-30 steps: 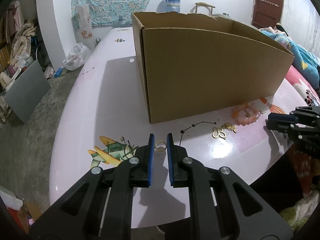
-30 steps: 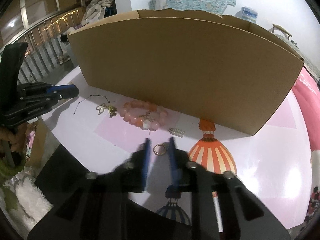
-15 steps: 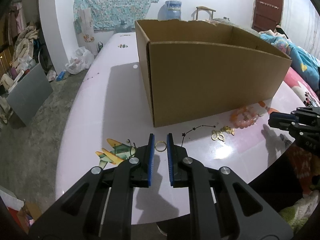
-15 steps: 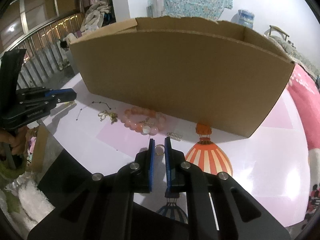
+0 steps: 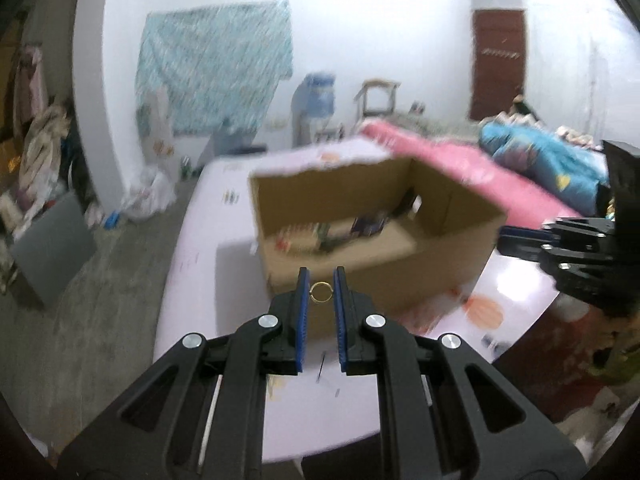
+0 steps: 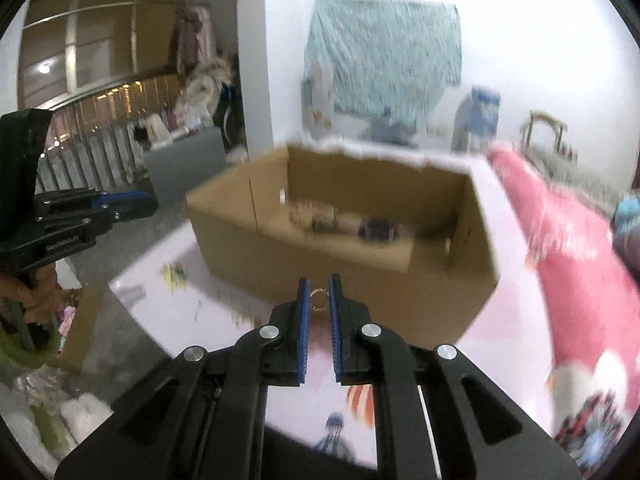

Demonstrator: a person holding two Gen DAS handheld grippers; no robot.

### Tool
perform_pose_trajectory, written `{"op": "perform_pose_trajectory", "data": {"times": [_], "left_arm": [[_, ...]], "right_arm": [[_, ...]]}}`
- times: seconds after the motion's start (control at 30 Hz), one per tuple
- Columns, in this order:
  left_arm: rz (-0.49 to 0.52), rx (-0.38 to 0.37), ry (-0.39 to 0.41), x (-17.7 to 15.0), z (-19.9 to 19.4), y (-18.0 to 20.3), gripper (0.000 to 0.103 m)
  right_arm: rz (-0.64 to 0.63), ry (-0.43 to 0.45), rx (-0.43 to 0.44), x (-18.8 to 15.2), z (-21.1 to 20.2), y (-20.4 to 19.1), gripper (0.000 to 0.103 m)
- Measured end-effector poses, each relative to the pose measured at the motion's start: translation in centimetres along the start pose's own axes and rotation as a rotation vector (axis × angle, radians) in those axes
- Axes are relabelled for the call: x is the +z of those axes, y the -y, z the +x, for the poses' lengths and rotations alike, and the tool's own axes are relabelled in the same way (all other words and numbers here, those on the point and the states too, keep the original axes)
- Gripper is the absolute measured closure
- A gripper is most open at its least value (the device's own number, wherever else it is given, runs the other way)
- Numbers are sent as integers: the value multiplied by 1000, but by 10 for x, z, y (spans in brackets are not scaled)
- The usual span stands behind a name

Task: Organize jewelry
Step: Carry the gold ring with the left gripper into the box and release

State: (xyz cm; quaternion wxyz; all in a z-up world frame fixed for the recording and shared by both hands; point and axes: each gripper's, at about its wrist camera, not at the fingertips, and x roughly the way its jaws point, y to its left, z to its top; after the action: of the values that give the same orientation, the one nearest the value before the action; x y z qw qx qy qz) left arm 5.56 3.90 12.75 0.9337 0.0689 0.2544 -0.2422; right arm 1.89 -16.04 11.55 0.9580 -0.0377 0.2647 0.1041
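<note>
My left gripper [image 5: 321,280] is shut on a small gold ring [image 5: 321,293], held in the air in front of the open cardboard box [image 5: 360,276]. My right gripper [image 6: 319,285] is shut on another small gold ring [image 6: 319,299], also raised before the box [image 6: 280,256]. Both views are blurred by motion. The box holds several dark and light items on its floor [image 5: 344,228]. The right gripper shows at the right edge of the left wrist view [image 5: 568,240], and the left gripper shows at the left of the right wrist view [image 6: 80,216].
The box stands on a pale pink table [image 5: 200,272] with cartoon prints [image 6: 360,400]. A pink and blue bed [image 5: 500,176] lies to the right. A grey panel [image 5: 52,248] and clutter sit on the floor at left. A railing [image 6: 92,152] runs behind.
Both grippers have lifted off the table with their rings and risen, so the views now look down into the open box. The bracelet and chain have dropped out of sight.
</note>
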Motion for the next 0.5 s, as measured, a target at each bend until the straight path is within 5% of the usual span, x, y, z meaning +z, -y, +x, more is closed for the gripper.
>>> {"op": "perform_pose_trajectory", "data": {"times": [0.17, 0.37, 0.5], "left_arm": [[18, -71, 4, 46, 31, 2, 92], [-79, -105, -202, 64, 126, -7, 92], [-101, -80, -267, 60, 163, -14, 92]], "right_arm": [[11, 34, 50, 48, 24, 13, 93], [128, -161, 107, 72, 110, 40, 93], [205, -265, 138, 71, 153, 56, 93]]}}
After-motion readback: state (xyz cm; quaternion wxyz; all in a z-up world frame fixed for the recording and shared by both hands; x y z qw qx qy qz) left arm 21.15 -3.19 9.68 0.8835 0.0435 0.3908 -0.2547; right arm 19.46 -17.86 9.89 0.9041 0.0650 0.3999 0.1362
